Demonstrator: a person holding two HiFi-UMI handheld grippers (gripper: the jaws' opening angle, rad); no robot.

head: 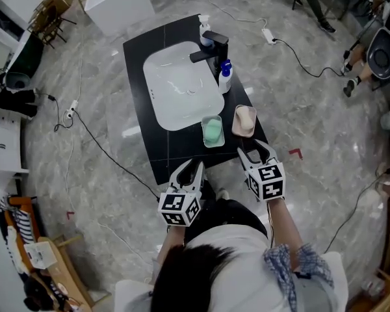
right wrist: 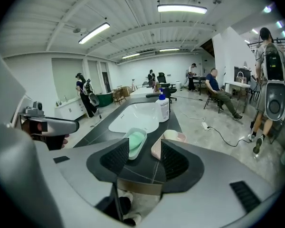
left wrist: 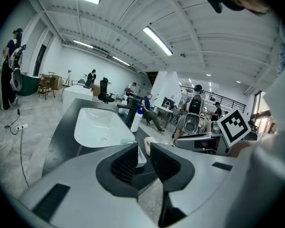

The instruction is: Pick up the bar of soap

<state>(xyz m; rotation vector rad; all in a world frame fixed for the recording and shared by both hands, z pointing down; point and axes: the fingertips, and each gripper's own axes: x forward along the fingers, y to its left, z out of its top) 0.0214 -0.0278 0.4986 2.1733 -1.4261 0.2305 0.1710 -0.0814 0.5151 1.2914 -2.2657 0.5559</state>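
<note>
two bars lie at the near right of the black stone-look countertop [head: 182,151]: a mint-green bar of soap [head: 212,132] in a clear rectangular dish [right wrist: 128,151], and just beside it, to its right, a pale beige bar of soap [head: 244,118] in a pink oval dish [right wrist: 155,148]. the task sentence does not say which one is meant. the right gripper [head: 255,153] hovers over the counter's near edge with its jaws spread and nothing between them. the beige bar lies straight ahead of it and near, the green bar ahead and slightly left. both bars run lengthwise away from the person, roughly in line with the gripper, so the spread jaws would likely span the short width. the left gripper [head: 190,169] hangs further left, its jaws parted by a narrow gap and empty; it is the less well placed tool. dish walls flank each bar and may hinder the pads. the white oval sink basin [head: 182,86], the white bottle with a blue cap [head: 225,77] and the black faucet [head: 210,47] stand beyond, clear of the approach.
</note>
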